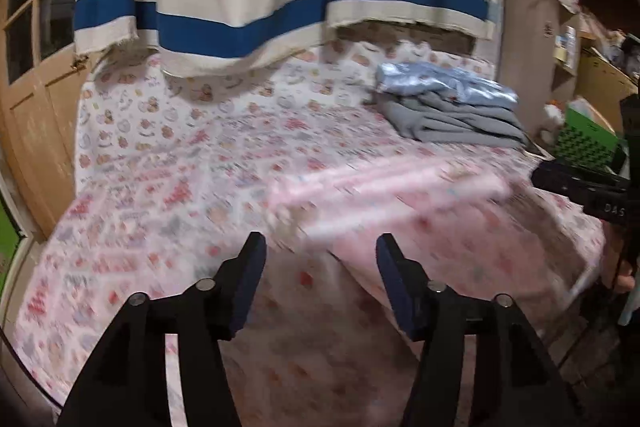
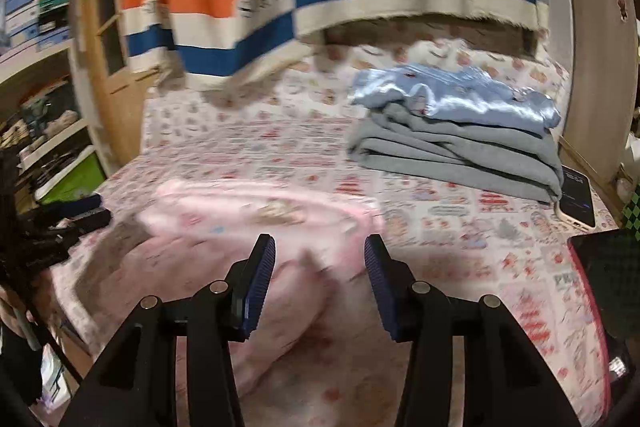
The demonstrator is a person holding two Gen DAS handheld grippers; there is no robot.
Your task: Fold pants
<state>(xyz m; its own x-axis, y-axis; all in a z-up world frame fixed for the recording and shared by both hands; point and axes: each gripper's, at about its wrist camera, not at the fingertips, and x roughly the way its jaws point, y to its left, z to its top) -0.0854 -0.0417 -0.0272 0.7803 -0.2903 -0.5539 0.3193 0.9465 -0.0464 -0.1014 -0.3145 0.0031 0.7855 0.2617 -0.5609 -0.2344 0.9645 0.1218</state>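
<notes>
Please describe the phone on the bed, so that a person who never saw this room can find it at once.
Start from the bed with the pink patterned sheet, seen from the right wrist. Near its right edge lies a pile of folded clothes: the grey garment under the shiny light blue one. The phone lies flat right beside that pile, the only hard, dark-screened thing there.

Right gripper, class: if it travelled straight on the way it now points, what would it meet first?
Probably the pale pink patterned pants lying on the printed bedsheet, just beyond the open right gripper. Blur makes depth uncertain; the folded grey and blue clothes pile sits farther right.
</notes>
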